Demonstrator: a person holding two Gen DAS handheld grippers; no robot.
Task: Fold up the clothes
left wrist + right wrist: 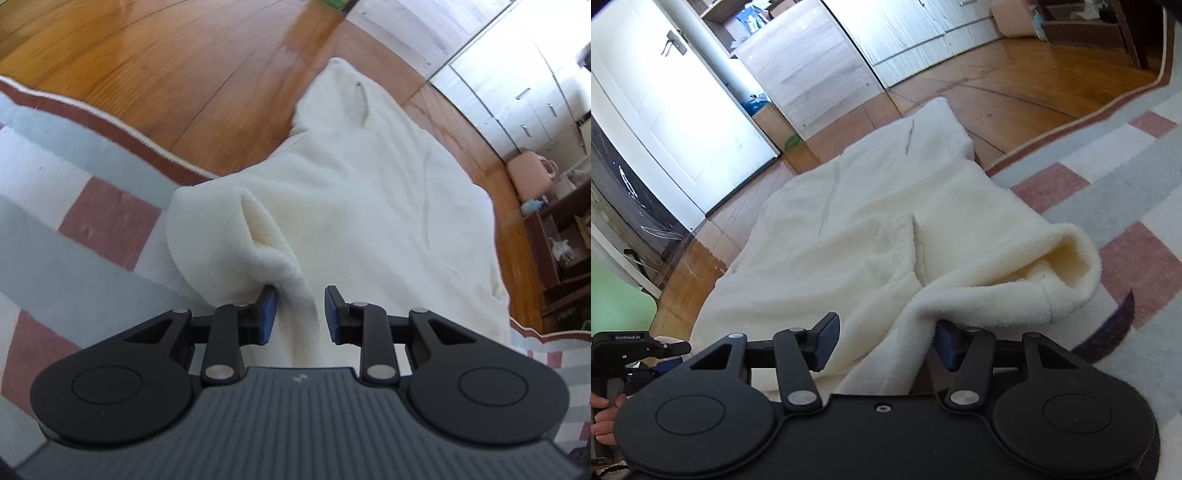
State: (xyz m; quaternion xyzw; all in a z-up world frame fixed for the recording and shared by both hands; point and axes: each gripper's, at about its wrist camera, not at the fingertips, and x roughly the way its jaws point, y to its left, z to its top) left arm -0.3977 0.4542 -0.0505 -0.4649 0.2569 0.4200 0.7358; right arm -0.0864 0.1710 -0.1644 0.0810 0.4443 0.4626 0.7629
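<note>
Fleece garment [369, 206], cream and rumpled, lies between gaping left gripper [300, 315] and right gripper [886, 343].

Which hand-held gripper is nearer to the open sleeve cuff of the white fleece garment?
Right. The right hand-held gripper sits just below the open cuff. The left hand-held gripper straddles a different fold of the white fleece garment.

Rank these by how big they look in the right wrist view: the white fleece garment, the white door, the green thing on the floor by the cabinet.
1. white fleece garment, though it lies nearest the camera
2. white door
3. green thing, far off and tiny
</note>
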